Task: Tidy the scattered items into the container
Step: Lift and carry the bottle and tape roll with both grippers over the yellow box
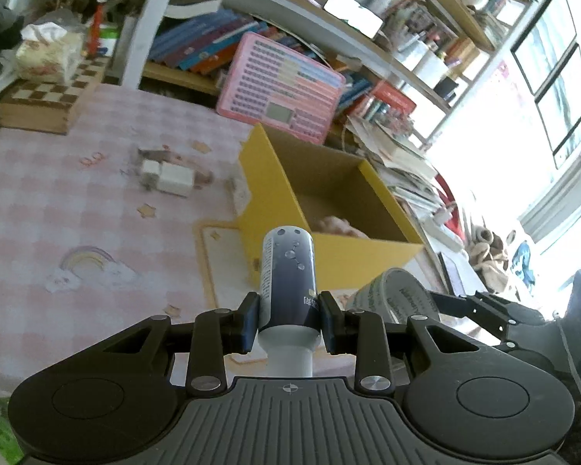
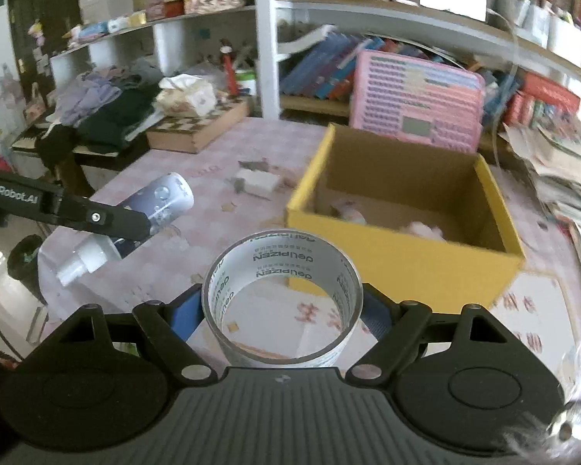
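Two loads near the yellow box [image 2: 399,259]: left gripper [image 1: 289,319] jaws pinching a spray bottle [image 1: 288,271], right gripper [image 2: 282,310] jaws clamping a tape roll [image 2: 282,290], box at one o'clock, release next.

The bottle [image 1: 288,279] has a glossy dark printed sleeve and a matt white plastic cap. The tape roll [image 2: 282,298] is shiny, see-through film. The box [image 2: 403,255] is cardboard, smooth yellow outside and raw matt brown inside. The tablecloth [image 1: 77,209] looks like soft matt pink checked cloth. Both grippers are matt black plastic with bright metal rivets.
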Motion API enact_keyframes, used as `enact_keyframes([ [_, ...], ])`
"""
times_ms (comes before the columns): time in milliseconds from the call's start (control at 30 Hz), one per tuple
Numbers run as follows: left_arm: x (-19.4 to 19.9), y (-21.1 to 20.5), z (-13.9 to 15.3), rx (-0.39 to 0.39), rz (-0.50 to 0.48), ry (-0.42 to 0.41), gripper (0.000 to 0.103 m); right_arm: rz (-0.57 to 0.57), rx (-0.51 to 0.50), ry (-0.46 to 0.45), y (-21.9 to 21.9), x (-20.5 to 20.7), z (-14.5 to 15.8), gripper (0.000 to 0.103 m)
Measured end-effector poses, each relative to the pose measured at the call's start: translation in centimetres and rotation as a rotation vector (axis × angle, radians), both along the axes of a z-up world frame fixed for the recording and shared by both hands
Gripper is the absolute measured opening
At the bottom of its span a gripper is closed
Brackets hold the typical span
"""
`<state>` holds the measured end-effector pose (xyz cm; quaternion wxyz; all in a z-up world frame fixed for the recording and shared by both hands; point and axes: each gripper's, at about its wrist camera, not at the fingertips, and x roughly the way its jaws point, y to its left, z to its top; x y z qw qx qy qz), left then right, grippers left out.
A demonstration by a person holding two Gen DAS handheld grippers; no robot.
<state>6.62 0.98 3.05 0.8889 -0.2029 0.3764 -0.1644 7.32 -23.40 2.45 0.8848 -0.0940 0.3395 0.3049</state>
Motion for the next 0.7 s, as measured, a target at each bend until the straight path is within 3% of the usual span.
enact_keyframes([
  [700, -1.1, -7.4, -1.1, -0.005, -0.124, 0.032, 0.031, -0.124, 0.004, 0.042, -7.6, -2.5, -1.4, 0.082],
])
